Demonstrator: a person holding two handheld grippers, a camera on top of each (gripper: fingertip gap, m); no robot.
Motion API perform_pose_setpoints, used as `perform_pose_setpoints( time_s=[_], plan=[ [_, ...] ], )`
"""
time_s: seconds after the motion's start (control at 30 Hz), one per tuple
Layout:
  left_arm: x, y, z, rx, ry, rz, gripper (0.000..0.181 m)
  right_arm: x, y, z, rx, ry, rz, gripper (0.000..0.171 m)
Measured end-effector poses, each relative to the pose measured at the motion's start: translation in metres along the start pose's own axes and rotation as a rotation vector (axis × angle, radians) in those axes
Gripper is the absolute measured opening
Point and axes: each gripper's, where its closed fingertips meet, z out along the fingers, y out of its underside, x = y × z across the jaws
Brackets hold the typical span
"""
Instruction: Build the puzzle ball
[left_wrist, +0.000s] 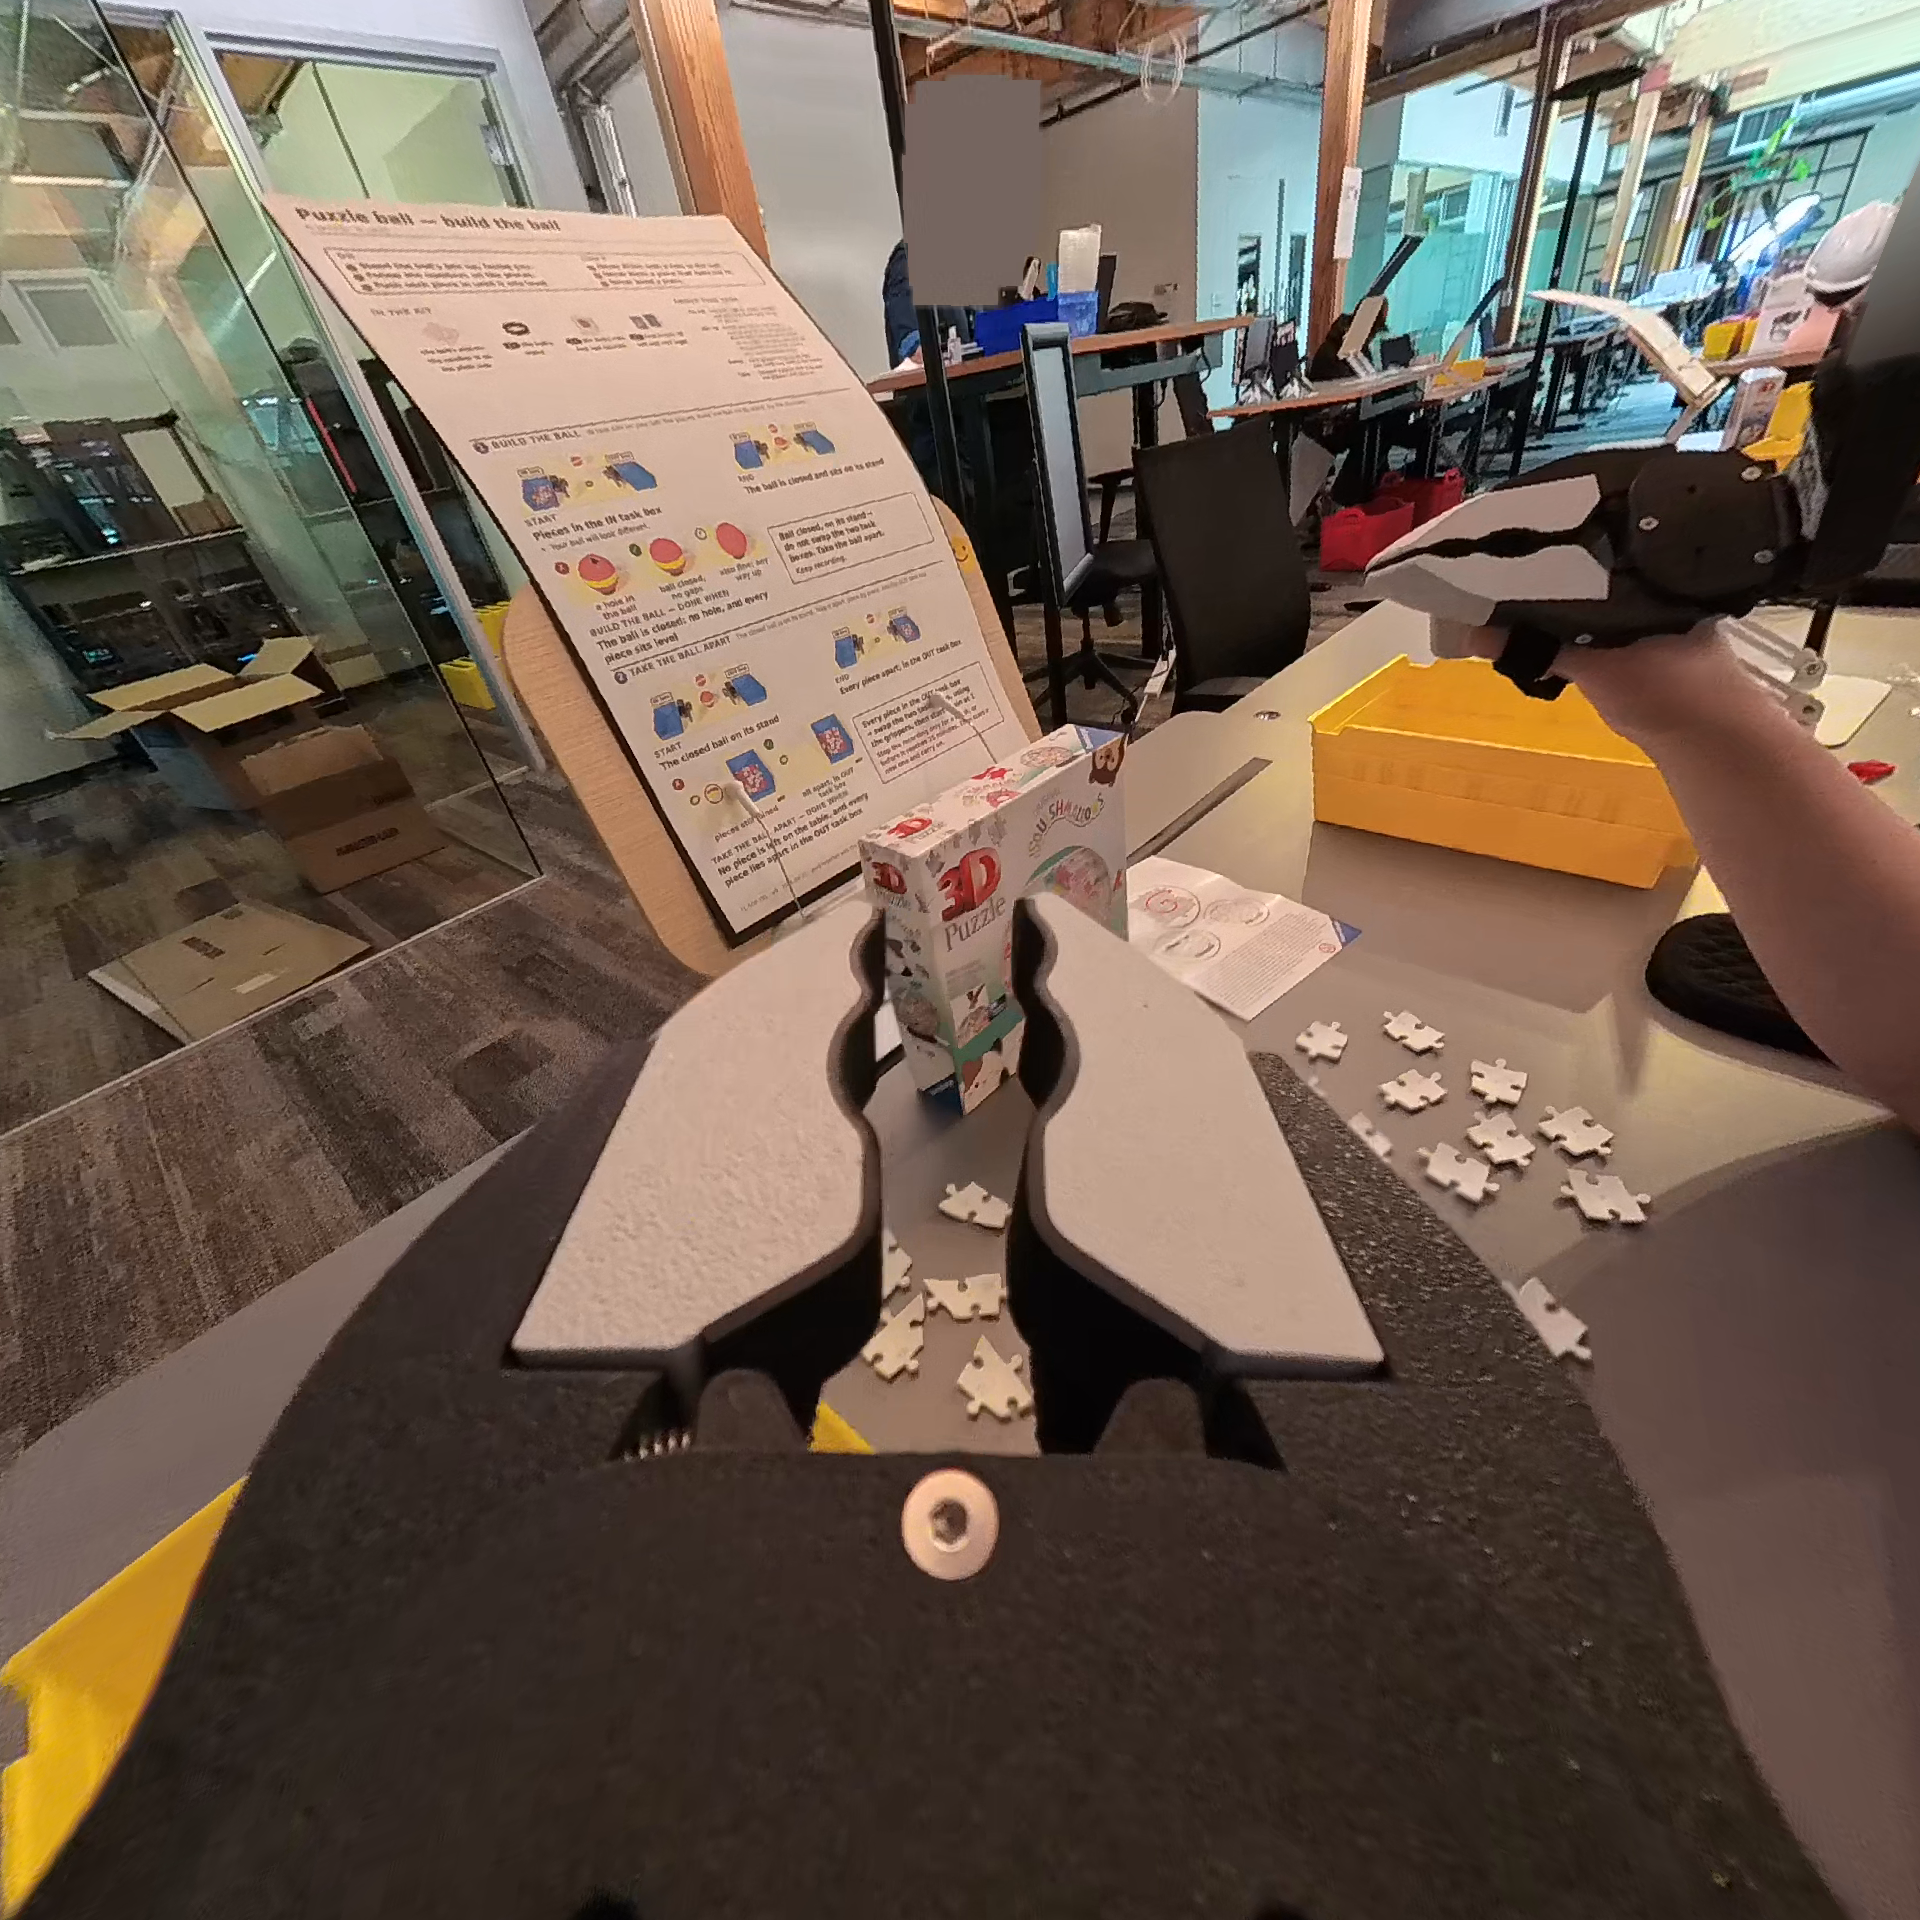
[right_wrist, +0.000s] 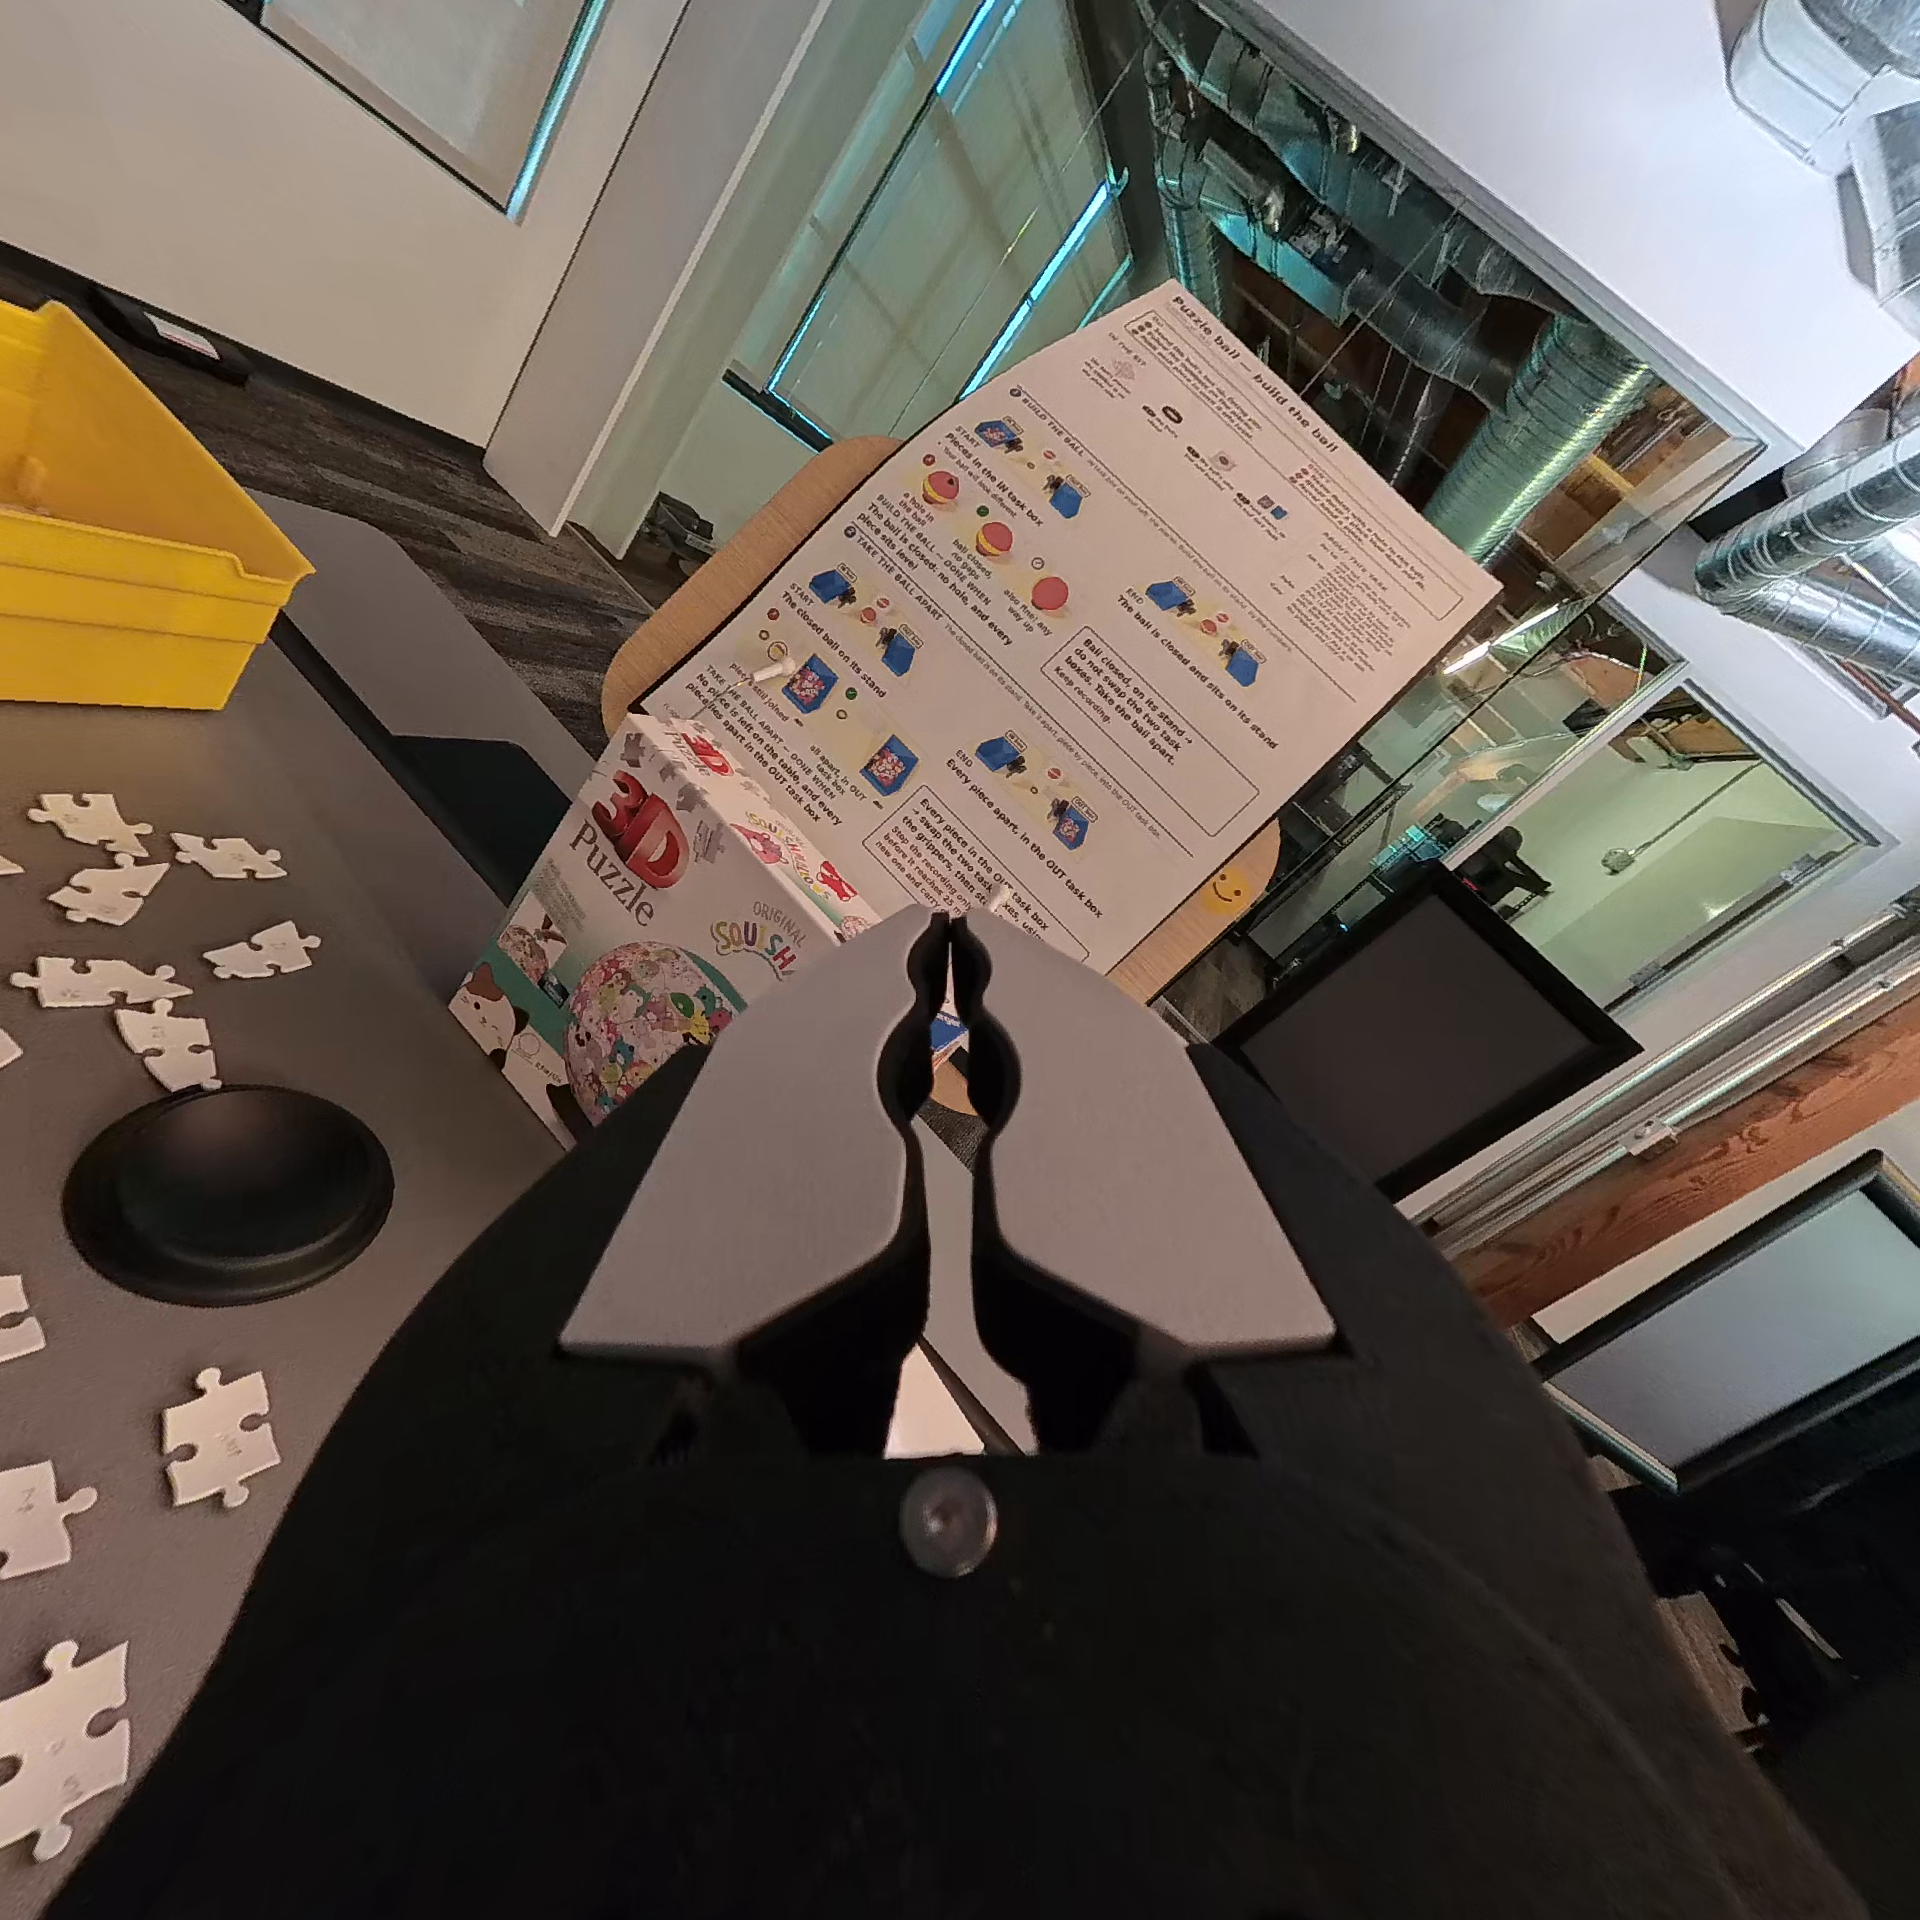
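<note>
Several white puzzle pieces (left_wrist: 1496, 1138) lie scattered face down on the grey table (left_wrist: 1455, 935); more pieces (left_wrist: 966, 1299) show between my left fingers. My left gripper (left_wrist: 945, 925) is open and empty, held above these pieces. My right gripper (right_wrist: 948, 925) is shut with its tips touching and holds nothing. It is raised above the table, tilted, and also shows in the left wrist view (left_wrist: 1455, 561) at upper right. A black round stand (right_wrist: 229, 1190) sits among the pieces (right_wrist: 104, 862); it also shows in the left wrist view (left_wrist: 1725, 977).
The puzzle box (left_wrist: 997, 914) stands upright at the table's far edge, with a folded leaflet (left_wrist: 1236, 925) beside it. An instruction board (left_wrist: 665, 540) leans behind the box. A yellow bin (left_wrist: 1486, 769) sits at the back right. Another yellow bin (left_wrist: 83, 1662) lies under my left gripper. Across from one pair of fingers to the other is roughly 35 cm.
</note>
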Motion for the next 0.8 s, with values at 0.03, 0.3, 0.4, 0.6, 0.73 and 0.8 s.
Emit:
perform_pose_setpoints(
  time_s=[0.03, 0.3, 0.4, 0.6, 0.73, 0.8],
  plan=[
    [-0.001, 0.003, 0.0, -0.019, -0.008, 0.007, 0.022, 0.0, 0.0, 0.0, -0.002, -0.001, -0.001, 0.001],
    [-0.078, 0.044, -0.028, -0.358, -0.46, 0.24, 0.033, -0.003, 0.004, 0.002, -0.018, -0.015, -0.006, 0.001],
    [-0.093, 0.083, -0.041, -0.584, -0.476, 0.256, 0.033, -0.002, 0.005, 0.002, -0.027, -0.017, -0.01, 0.001],
    [-0.102, 0.159, -0.026, -0.847, -0.3, 0.126, 0.027, -0.003, 0.012, 0.007, -0.042, -0.022, -0.006, 0.001],
    [-0.114, 0.211, -0.021, -1.007, -0.248, 0.073, 0.027, -0.005, 0.014, 0.008, -0.051, -0.023, -0.011, 0.001],
    [-0.12, 0.234, -0.021, -1.081, -0.239, 0.033, 0.027, -0.006, 0.014, 0.009, -0.051, -0.028, -0.011, 0.001]
  ],
)
